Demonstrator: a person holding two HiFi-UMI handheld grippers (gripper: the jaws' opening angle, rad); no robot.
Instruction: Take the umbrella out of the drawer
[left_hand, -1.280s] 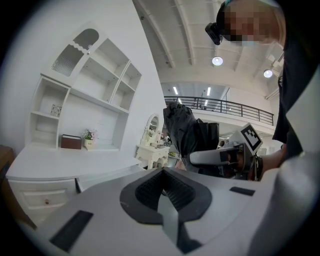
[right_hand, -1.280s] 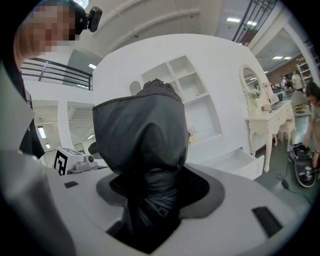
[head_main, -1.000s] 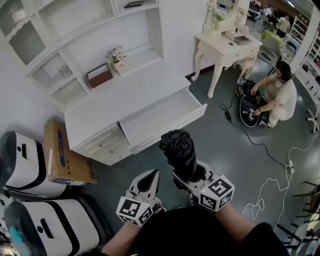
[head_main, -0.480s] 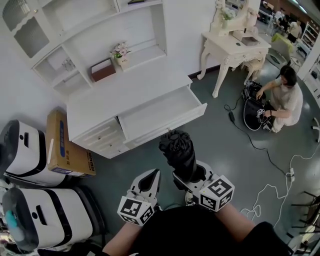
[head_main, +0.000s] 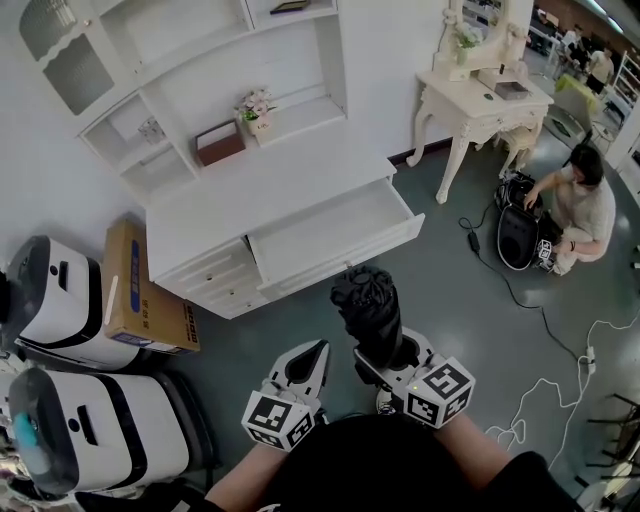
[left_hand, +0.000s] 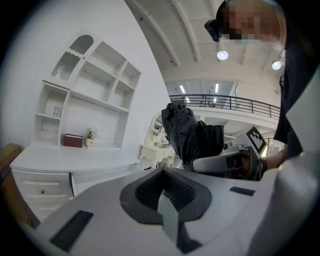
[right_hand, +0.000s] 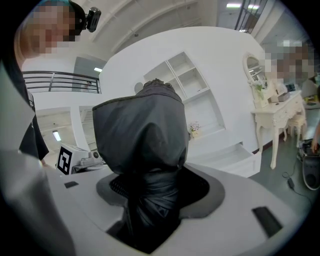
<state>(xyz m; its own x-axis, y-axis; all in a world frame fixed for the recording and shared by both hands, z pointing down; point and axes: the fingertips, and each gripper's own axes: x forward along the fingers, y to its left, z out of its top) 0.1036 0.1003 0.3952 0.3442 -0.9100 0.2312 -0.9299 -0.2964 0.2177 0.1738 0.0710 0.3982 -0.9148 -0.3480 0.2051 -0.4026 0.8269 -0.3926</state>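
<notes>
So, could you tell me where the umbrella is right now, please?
Head view, lower centre: the folded black umbrella is clamped in the right gripper, clear of the open drawer, with the left gripper beside it.

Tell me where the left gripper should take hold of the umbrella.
Probably the bulky upper half of the umbrella, approached from the person's left. The right gripper clamps the narrower lower part, and the folded top stands upright and clear above it. The left gripper is shut, so open it first.
</notes>
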